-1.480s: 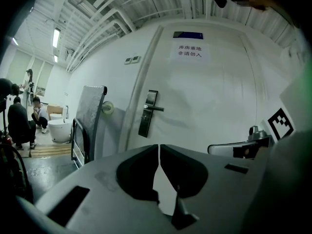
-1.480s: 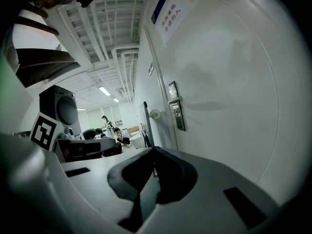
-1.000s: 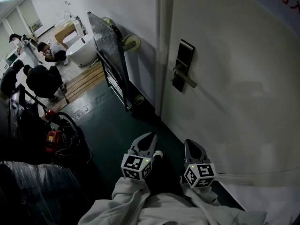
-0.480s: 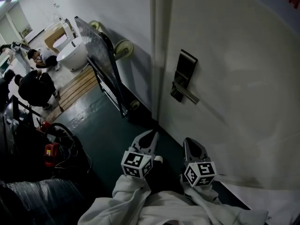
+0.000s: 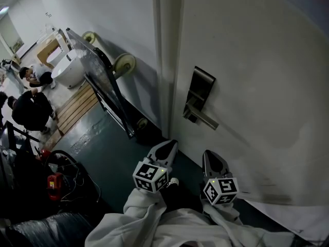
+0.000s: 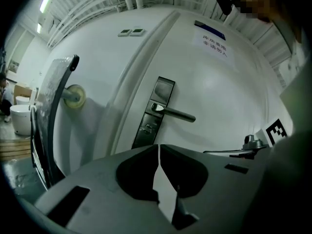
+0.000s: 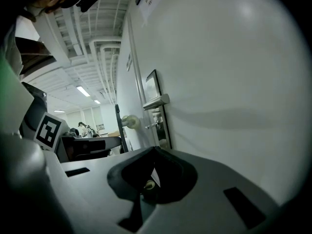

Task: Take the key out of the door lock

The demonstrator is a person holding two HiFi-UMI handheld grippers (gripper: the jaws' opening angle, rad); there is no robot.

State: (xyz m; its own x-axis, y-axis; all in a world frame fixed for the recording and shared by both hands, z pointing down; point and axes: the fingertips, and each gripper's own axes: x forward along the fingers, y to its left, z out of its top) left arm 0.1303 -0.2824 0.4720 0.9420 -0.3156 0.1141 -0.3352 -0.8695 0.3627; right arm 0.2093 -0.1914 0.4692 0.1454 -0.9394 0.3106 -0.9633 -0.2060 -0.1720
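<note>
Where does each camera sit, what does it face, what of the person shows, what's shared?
Head view: on head, steeply down at door, lock plate; left gripper, right gripper, sleeves show.
Left gripper view: on it, facing lock plate; shut jaws show.
Right gripper view: on it, looking along door; shut jaws show.
All share lock plate, handle.

White door [image 5: 257,60]; dark grey lock plate [image 5: 200,86]; dark teal floor [image 5: 103,153]; white sleeves [image 5: 139,220].

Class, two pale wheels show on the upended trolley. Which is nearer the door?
The wheel lower in the head view, close to the door frame; the other wheel sits farther along the wall.
</note>
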